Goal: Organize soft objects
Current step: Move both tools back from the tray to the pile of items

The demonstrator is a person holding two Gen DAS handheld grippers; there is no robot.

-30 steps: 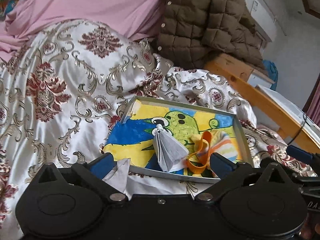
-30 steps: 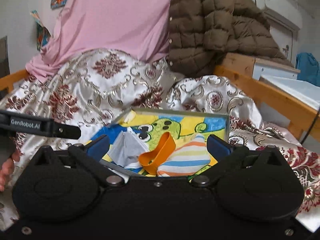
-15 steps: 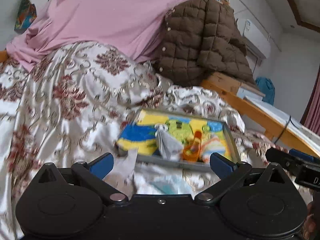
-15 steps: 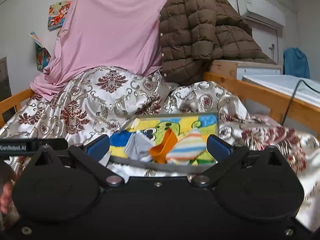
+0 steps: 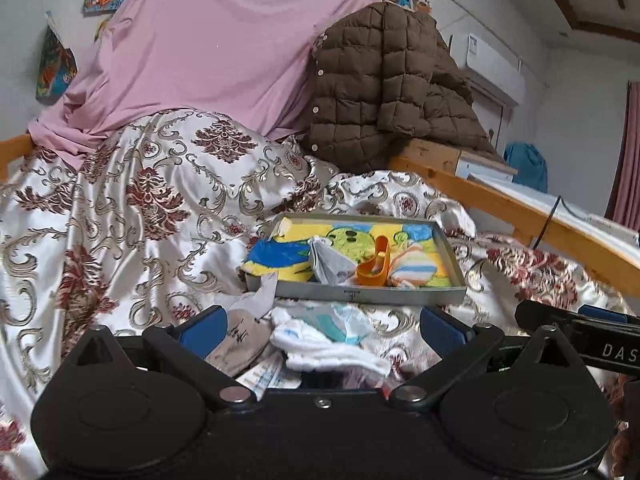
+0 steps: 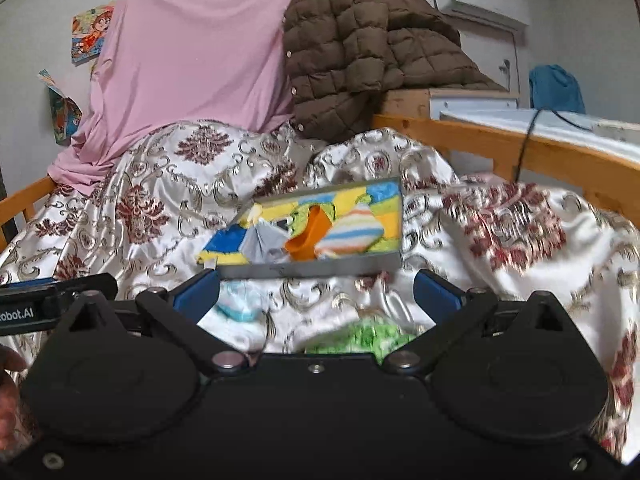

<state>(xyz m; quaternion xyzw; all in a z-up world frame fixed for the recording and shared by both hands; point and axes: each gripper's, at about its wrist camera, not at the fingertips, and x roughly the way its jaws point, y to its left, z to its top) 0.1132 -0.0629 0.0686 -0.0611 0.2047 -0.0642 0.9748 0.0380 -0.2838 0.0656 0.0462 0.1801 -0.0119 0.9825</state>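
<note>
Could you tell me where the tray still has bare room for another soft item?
The tray is free at its left end, beside the grey cloth, and along the back. Its right half is crowded: orange piece and striped item sit close together.

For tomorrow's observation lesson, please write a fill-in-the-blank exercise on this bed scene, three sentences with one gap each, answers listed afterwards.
1. The shallow grey metal tray holds a grey cloth, a striped cloth and a curved band coloured ____.
2. The quilted puffer jacket piled behind the tray is ____.
3. The left claw has its jaws ____, with nothing gripped.

Answers: orange; brown; open
</note>
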